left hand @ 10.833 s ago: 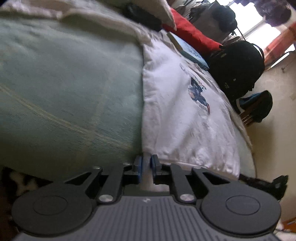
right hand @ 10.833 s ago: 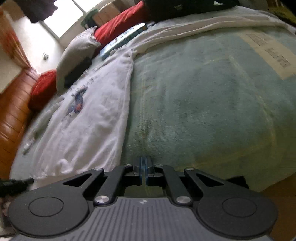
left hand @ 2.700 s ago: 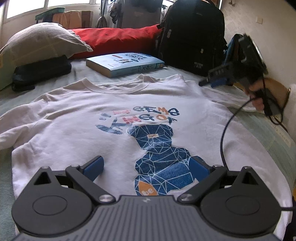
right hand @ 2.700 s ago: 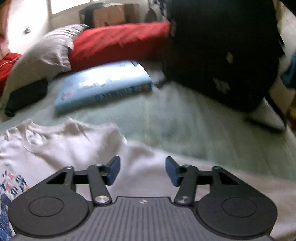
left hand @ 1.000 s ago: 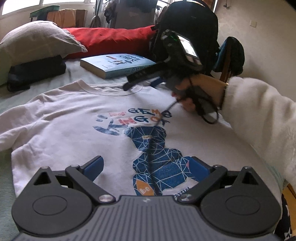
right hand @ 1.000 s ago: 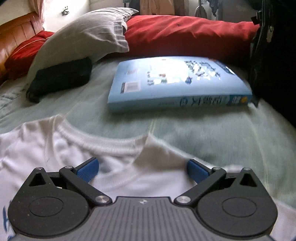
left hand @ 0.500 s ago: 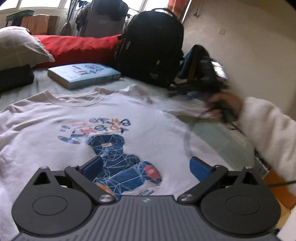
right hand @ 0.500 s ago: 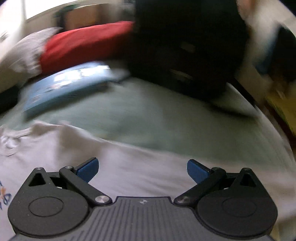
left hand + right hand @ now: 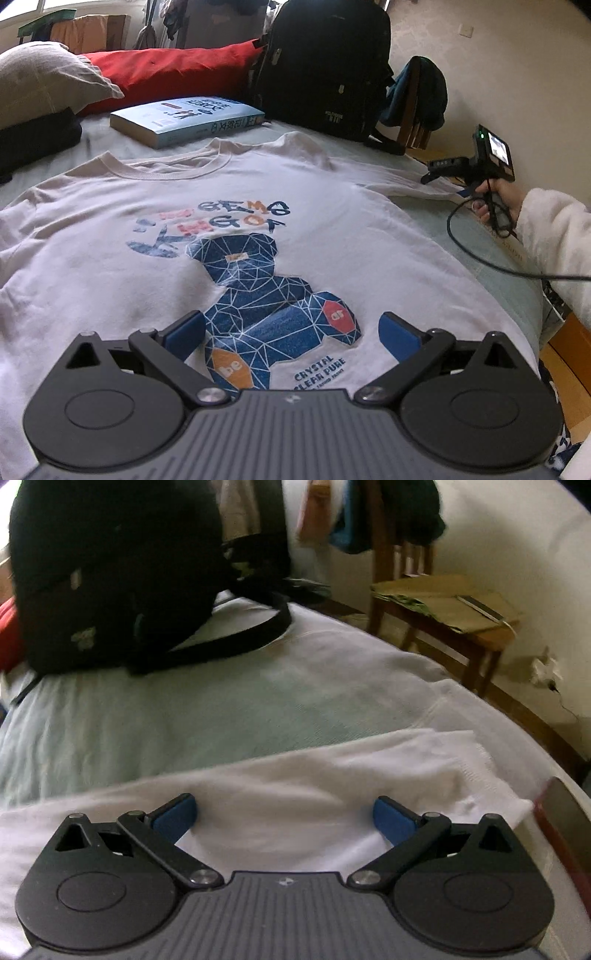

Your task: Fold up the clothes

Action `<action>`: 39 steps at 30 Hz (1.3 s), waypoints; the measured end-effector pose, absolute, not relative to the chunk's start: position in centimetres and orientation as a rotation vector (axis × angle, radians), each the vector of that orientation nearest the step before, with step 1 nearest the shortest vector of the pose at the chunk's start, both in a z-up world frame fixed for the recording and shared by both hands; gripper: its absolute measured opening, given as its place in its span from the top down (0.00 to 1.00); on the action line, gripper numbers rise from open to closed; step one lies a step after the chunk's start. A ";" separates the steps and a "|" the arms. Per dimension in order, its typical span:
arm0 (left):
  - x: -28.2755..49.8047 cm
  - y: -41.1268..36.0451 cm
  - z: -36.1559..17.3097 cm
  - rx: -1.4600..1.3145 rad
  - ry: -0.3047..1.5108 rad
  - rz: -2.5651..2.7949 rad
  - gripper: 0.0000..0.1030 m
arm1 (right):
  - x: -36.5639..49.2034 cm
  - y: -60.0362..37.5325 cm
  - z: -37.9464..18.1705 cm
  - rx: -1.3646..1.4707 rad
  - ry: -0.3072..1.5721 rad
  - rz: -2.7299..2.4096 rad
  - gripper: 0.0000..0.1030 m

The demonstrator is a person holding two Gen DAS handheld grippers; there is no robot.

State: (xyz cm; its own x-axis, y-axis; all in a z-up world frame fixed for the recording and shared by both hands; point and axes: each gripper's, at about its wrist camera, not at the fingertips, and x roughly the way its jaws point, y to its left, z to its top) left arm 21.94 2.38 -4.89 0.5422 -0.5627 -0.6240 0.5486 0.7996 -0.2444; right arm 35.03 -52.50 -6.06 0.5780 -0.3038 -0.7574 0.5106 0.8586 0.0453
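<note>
Left wrist view: my left tongs (image 9: 291,332) sit released, blue pads spread wide, just above the lower hem of the white T-shirt (image 9: 110,258), gripping nothing. I see the shirt lying face up and flat on the bed (image 9: 509,280), the blue bear print (image 9: 266,295) between my pads. Going left to right beyond the collar: grey pillow (image 9: 44,81), red cushion (image 9: 166,70), blue book (image 9: 188,118), black backpack (image 9: 325,66), then a chair (image 9: 413,110) draped with dark clothes. At far right a hand (image 9: 498,199) in a white fleecy sleeve (image 9: 554,236) holds my right tongs (image 9: 439,173) at the tip of the shirt's outstretched sleeve. Right wrist view: right tongs (image 9: 284,812) also released, pads far apart, hovering over that white sleeve (image 9: 332,775) near the bed edge; backpack (image 9: 110,572) upper left, wooden chair (image 9: 443,605) upper right. This frame is blurred, so I cannot tell if the pads touch cloth.
</note>
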 end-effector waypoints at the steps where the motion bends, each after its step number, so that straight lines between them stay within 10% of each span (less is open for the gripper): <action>1: 21.9 2.4 -4.9 -0.020 0.749 -0.659 0.03 | 35.4 -51.8 -5.6 0.260 0.841 -0.490 0.00; 17: 22.6 2.9 -5.0 0.070 0.756 -0.425 0.03 | 42.0 -27.5 -3.8 0.062 0.939 0.052 0.00; 39: 22.9 3.2 -5.0 0.043 0.760 -0.431 0.03 | 43.3 -25.8 -3.7 0.245 0.962 0.307 0.00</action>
